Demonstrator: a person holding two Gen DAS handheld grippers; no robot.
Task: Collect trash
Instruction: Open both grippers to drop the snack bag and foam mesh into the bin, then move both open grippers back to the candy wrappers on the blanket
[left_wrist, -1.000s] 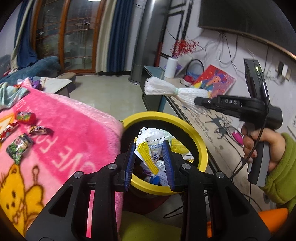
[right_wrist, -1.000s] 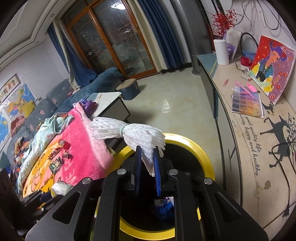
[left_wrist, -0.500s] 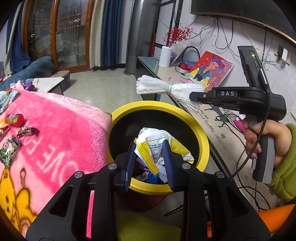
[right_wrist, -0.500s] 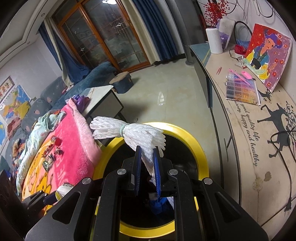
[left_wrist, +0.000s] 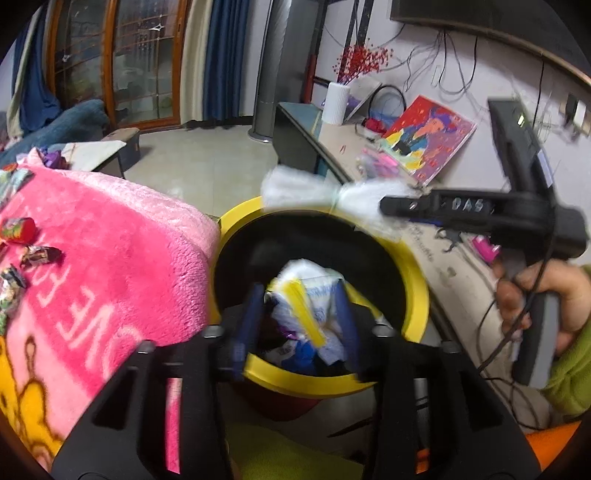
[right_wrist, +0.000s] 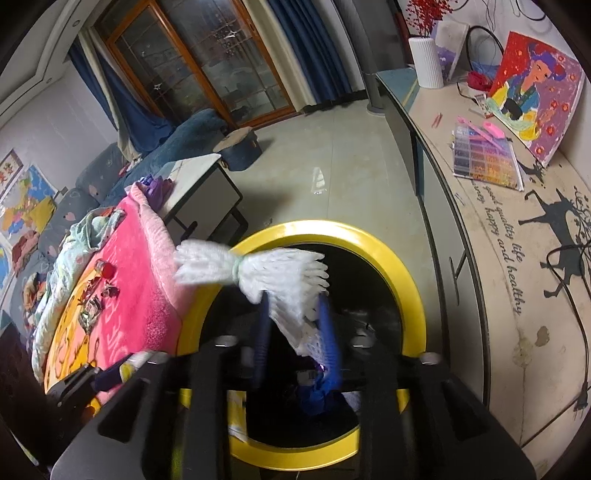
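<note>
A yellow-rimmed black bin (left_wrist: 413, 280) stands beside the pink blanket; it also shows in the right wrist view (right_wrist: 410, 273). My left gripper (left_wrist: 301, 317) is over the bin, its jaws spread, with a white and yellow wrapper (left_wrist: 310, 295) loose between them. My right gripper (right_wrist: 295, 325) has also spread its jaws; the white foam net (right_wrist: 280, 273) rests against the right finger over the bin. The net (left_wrist: 314, 188) and the right gripper (left_wrist: 384, 205) show blurred in the left wrist view.
Several candy wrappers (left_wrist: 37, 254) lie on the pink blanket (left_wrist: 110, 251); they also show in the right wrist view (right_wrist: 99, 291). A long cabinet (right_wrist: 498, 240) with a painting (right_wrist: 535, 92), a bead box and cables runs along the right. A low table (right_wrist: 207, 188) stands behind.
Both grippers' jaws have spread apart over the bin. The wrapper and the foam net are no longer pinched. Both views are now motion-blurred.
</note>
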